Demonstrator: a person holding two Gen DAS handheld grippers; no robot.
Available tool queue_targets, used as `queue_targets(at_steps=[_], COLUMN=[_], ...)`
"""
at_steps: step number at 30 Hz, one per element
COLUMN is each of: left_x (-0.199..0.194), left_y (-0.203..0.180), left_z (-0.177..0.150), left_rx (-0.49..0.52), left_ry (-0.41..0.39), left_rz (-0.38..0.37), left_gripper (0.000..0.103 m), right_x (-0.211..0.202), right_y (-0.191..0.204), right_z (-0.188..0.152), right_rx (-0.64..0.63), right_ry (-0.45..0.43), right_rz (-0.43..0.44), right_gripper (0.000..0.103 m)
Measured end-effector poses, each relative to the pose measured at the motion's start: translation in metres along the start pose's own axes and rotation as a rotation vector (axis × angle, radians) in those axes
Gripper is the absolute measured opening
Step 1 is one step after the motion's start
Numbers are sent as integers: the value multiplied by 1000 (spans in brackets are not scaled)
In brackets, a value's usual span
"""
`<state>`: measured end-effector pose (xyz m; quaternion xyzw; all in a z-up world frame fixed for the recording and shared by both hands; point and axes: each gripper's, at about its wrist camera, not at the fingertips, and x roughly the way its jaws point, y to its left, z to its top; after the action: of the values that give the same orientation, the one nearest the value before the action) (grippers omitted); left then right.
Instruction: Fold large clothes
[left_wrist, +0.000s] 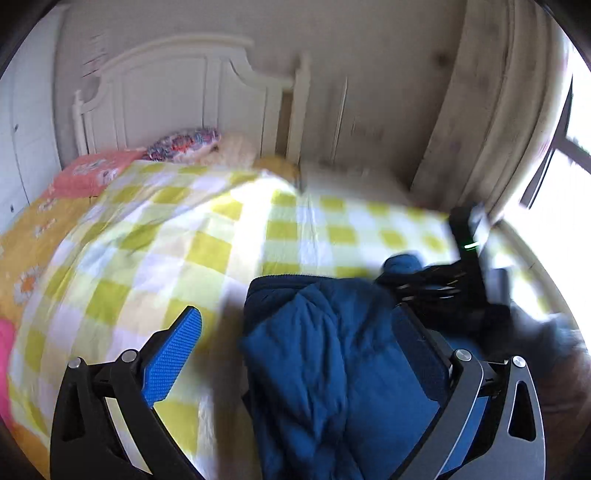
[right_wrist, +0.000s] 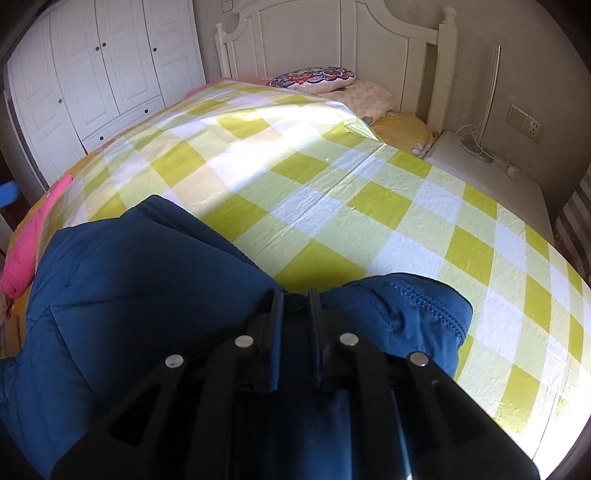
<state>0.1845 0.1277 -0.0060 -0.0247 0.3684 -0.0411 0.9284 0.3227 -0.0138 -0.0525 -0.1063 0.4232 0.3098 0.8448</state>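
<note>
A dark blue padded jacket (left_wrist: 325, 354) lies bunched on the bed's green and white checked cover (left_wrist: 177, 236). My left gripper (left_wrist: 303, 339) is open, its blue-padded fingers wide apart, with the jacket lying between them and over the right finger. In the right wrist view my right gripper (right_wrist: 295, 295) is shut on a fold of the blue jacket (right_wrist: 140, 295), which drapes to both sides over the checked cover (right_wrist: 332, 192). The right gripper also shows in the left wrist view (left_wrist: 465, 258), at the jacket's far right.
A white headboard (right_wrist: 332, 33) and pillows (right_wrist: 314, 77) are at the bed's far end. White wardrobe doors (right_wrist: 103, 66) stand left. A white bedside table (right_wrist: 480, 173) with a lamp and cables is right. A window (left_wrist: 569, 177) is at the right.
</note>
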Motion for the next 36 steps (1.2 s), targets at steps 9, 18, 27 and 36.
queue_targets(at_steps=[9, 18, 27, 36], left_x=[102, 93, 91, 89], left_y=[19, 18, 18, 22], left_z=[-34, -42, -44, -47], left_rx=[-27, -53, -56, -79], left_ry=[238, 197, 174, 164], left_rz=[0, 3, 19, 2], left_gripper=[99, 99, 99, 99], right_x=[-17, -20, -36, -29], right_y=[-4, -12, 5, -3], right_z=[5, 2, -1, -27], right_rx=[16, 71, 29, 62], right_ry=[-23, -57, -67, -79], right_rz=[39, 3, -90, -93], right_gripper=[15, 51, 51, 53])
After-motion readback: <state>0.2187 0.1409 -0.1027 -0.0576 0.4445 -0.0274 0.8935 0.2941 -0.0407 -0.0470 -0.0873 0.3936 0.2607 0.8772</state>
